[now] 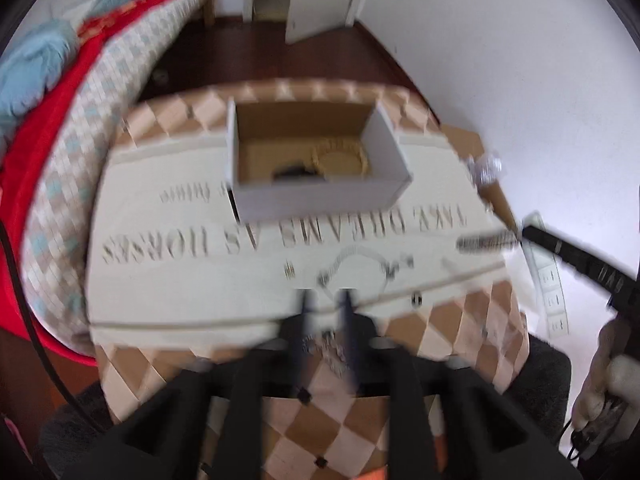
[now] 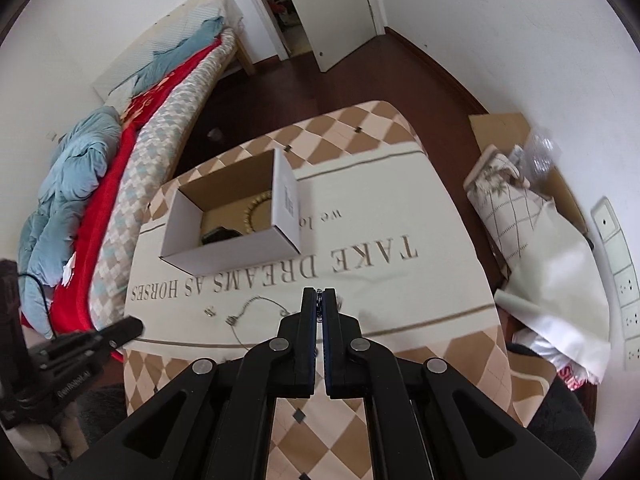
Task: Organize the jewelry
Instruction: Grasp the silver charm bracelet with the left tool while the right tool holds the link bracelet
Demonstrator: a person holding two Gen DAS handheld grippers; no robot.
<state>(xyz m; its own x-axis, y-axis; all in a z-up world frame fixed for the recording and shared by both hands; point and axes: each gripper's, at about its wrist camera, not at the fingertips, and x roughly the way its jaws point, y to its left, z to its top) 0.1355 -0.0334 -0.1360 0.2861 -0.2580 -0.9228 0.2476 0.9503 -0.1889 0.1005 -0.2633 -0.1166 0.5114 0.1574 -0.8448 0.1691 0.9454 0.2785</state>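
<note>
Right tongs (image 2: pixel 319 303) clenched on one small metal piece of a thin chain necklace (image 2: pixel 256 301), which curves leftward across the table (image 2: pixel 420 280). Two small earrings (image 2: pixel 209 312) lie left of it. Left tongs (image 1: pixel 326 304) slightly parted, gripping nothing; view blurred. Farther: one open box (image 2: pixel 236 236), long axis left-right, holding one gold beaded bracelet (image 2: pixel 256 210) and one dark item (image 2: pixel 220 235).

A bed (image 2: pixel 168 128) with red blanket (image 2: pixel 104 200) stands left; door (image 2: pixel 340 16) ajar.
</note>
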